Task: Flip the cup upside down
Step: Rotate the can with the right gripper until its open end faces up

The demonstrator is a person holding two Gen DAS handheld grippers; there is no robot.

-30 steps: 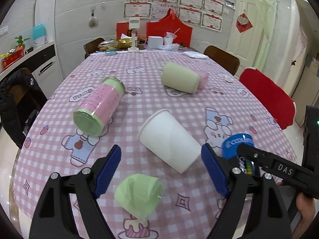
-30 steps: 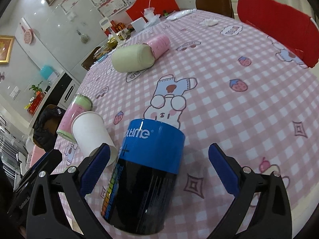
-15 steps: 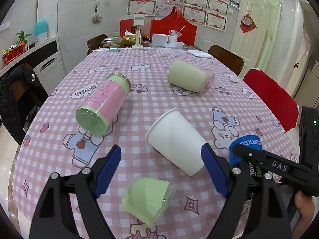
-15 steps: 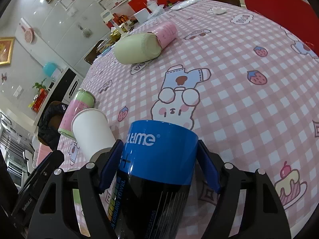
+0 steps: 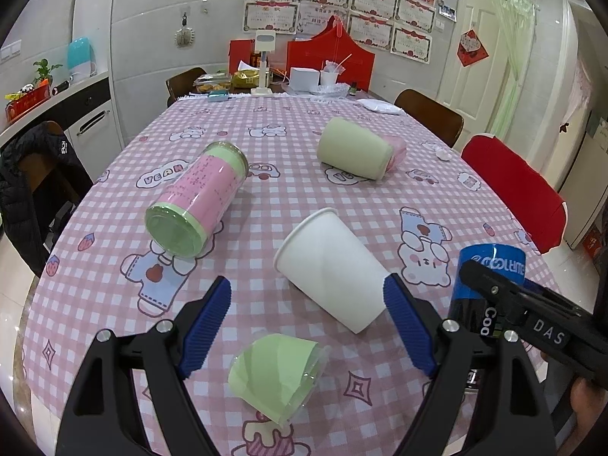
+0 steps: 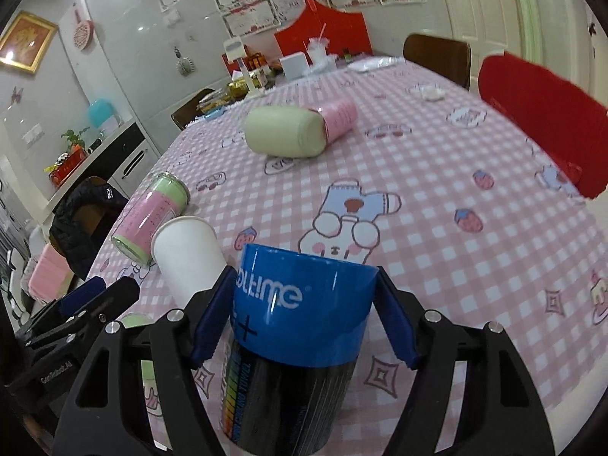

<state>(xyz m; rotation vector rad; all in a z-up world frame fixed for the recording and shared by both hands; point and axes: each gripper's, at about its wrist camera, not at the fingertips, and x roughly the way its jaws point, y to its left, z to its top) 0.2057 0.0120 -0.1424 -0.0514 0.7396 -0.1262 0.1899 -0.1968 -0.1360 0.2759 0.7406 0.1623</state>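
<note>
A blue and black cup (image 6: 300,334) stands between the pads of my right gripper (image 6: 304,319), which is shut on it; it also shows at the right of the left wrist view (image 5: 488,288). My left gripper (image 5: 307,326) is open and empty above the table. A white paper cup (image 5: 330,266) lies on its side just ahead of it, also seen in the right wrist view (image 6: 188,258). A small green cup (image 5: 277,376) lies on its side between the left gripper's fingers, nearer me.
A pink and green can (image 5: 195,199) lies on the pink checked tablecloth (image 5: 288,144) at the left. A pale green and pink bottle (image 5: 357,148) lies further back. Red chair (image 5: 520,190) at the right edge. Boxes and clutter (image 5: 304,76) at the far end.
My right gripper has closed on the blue and black cup and lifted it upright. The left gripper has drawn back and risen a little, still open.
</note>
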